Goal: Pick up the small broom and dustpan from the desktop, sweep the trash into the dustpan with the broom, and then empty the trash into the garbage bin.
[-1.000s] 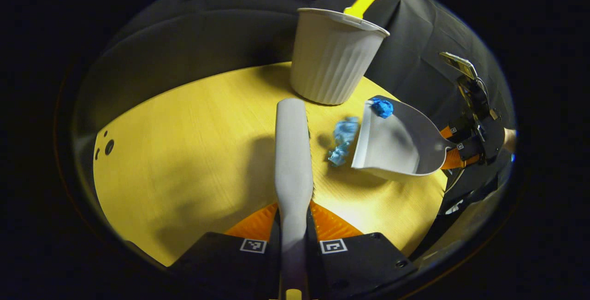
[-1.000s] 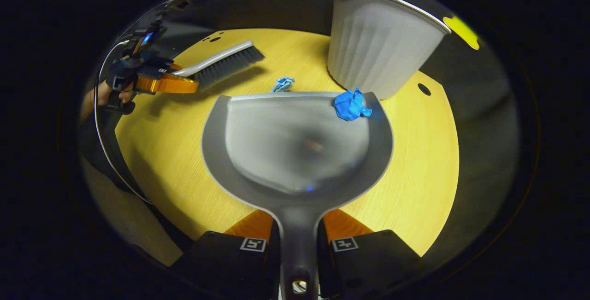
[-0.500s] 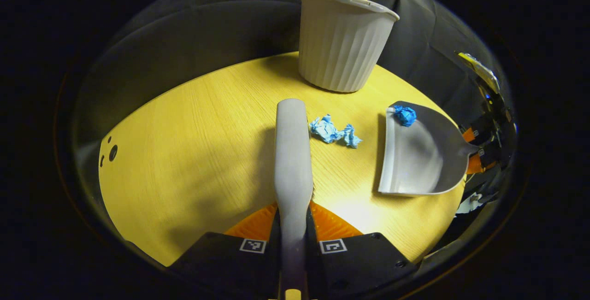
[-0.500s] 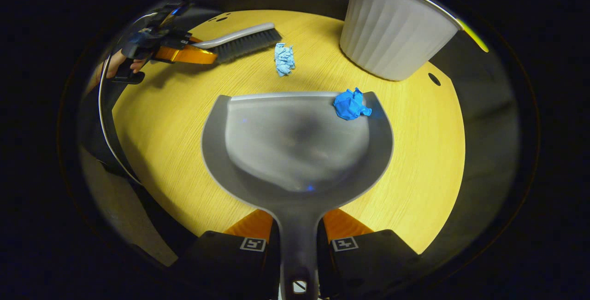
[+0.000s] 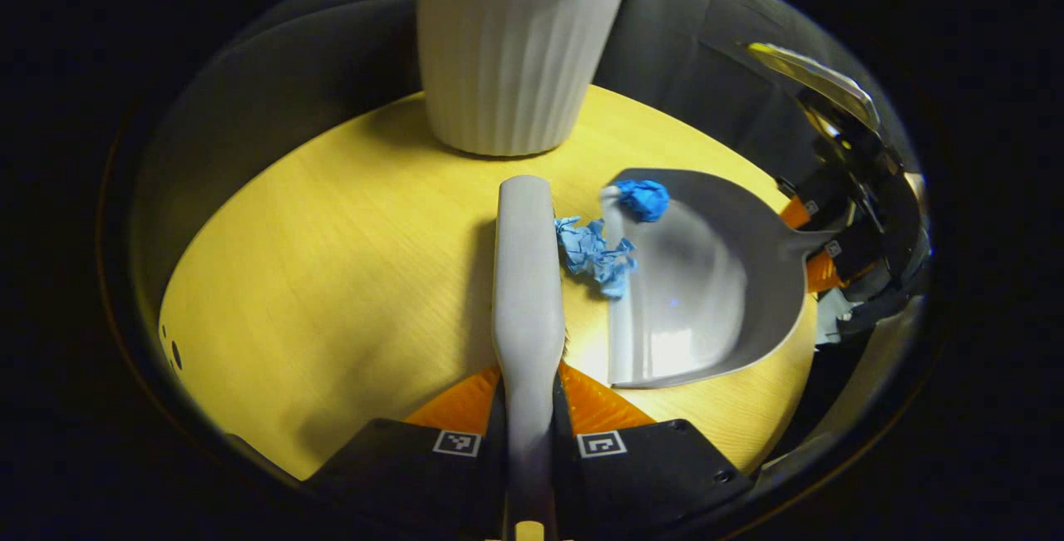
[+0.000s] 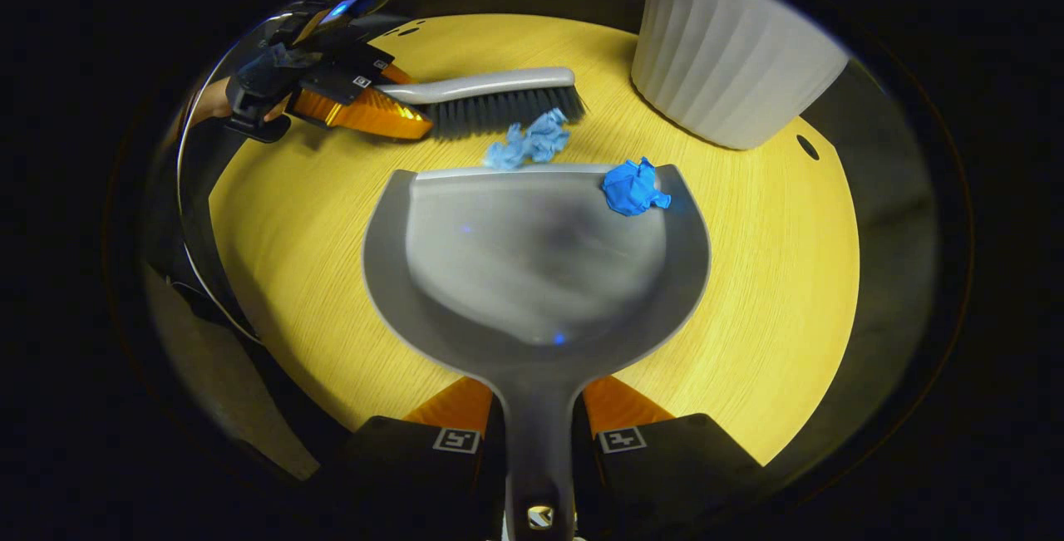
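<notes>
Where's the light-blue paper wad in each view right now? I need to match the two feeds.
Left gripper view: the light-blue wad lies centre, between the broom and the dustpan lip.
Right gripper view: the wad sits upper centre, just beyond the dustpan lip, below the broom bristles.
Shared landmark: the dark-blue wad in the dustpan's corner nearest the bin.

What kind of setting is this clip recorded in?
Likely a staged recording booth, not a home: a wooden desktop hemmed by black cloth, with just a white bin and a dustpan.
</notes>
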